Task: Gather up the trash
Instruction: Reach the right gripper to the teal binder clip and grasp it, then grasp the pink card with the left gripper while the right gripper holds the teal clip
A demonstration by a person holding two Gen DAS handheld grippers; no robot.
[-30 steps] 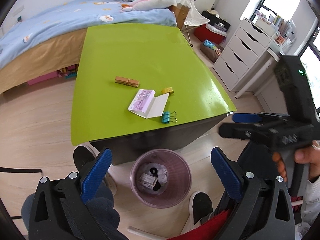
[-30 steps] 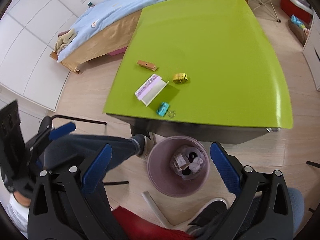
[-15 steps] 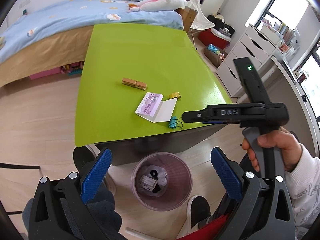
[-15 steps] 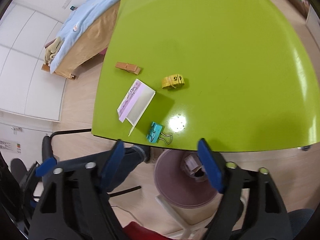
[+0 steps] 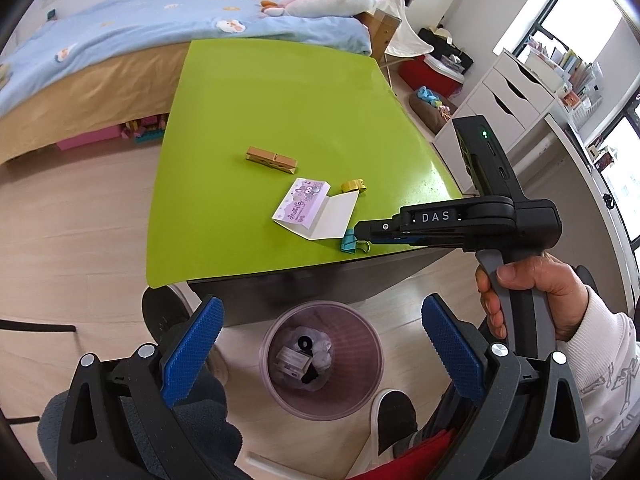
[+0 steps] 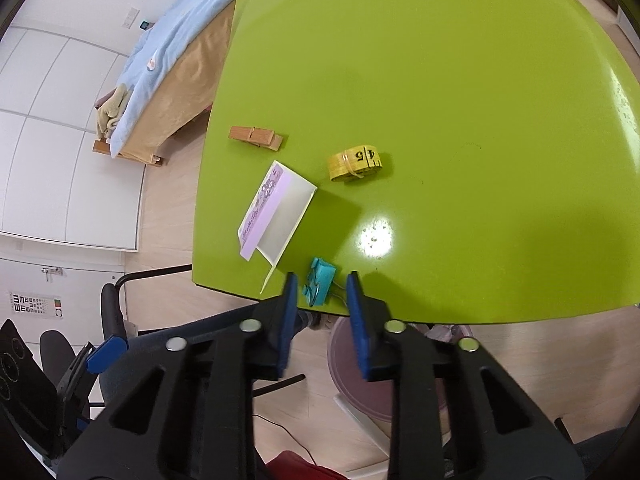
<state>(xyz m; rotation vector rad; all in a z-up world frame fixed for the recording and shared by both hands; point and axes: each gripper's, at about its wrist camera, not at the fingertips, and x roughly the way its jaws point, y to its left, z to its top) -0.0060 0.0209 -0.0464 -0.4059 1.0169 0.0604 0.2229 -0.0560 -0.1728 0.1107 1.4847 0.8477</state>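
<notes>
A teal binder clip [image 6: 320,285] lies at the near edge of the green table [image 6: 440,80]. My right gripper [image 6: 320,282] has its blue pads on either side of the clip. The jaws are closing, and a small gap still shows on each side. In the left wrist view the right gripper [image 5: 362,232] reaches in from the right, its tips at the clip [image 5: 347,243]. A folded purple-and-white card [image 6: 276,210], a wooden clothespin [image 6: 256,137] and a yellow tape-measure roll [image 6: 356,162] lie nearby. My left gripper [image 5: 320,308] hangs open and empty above the pink bin [image 5: 360,396].
The bin stands on the wood floor below the table's front edge and holds some scraps. A person's legs and shoes [image 5: 394,412] flank it. A bed [image 5: 120,52] lies behind the table, and white drawers [image 5: 504,96] stand to the right.
My right gripper came down to the table's near edge, and its jaws narrowed from wide open to close around the teal clip. The left gripper stayed over the bin.
</notes>
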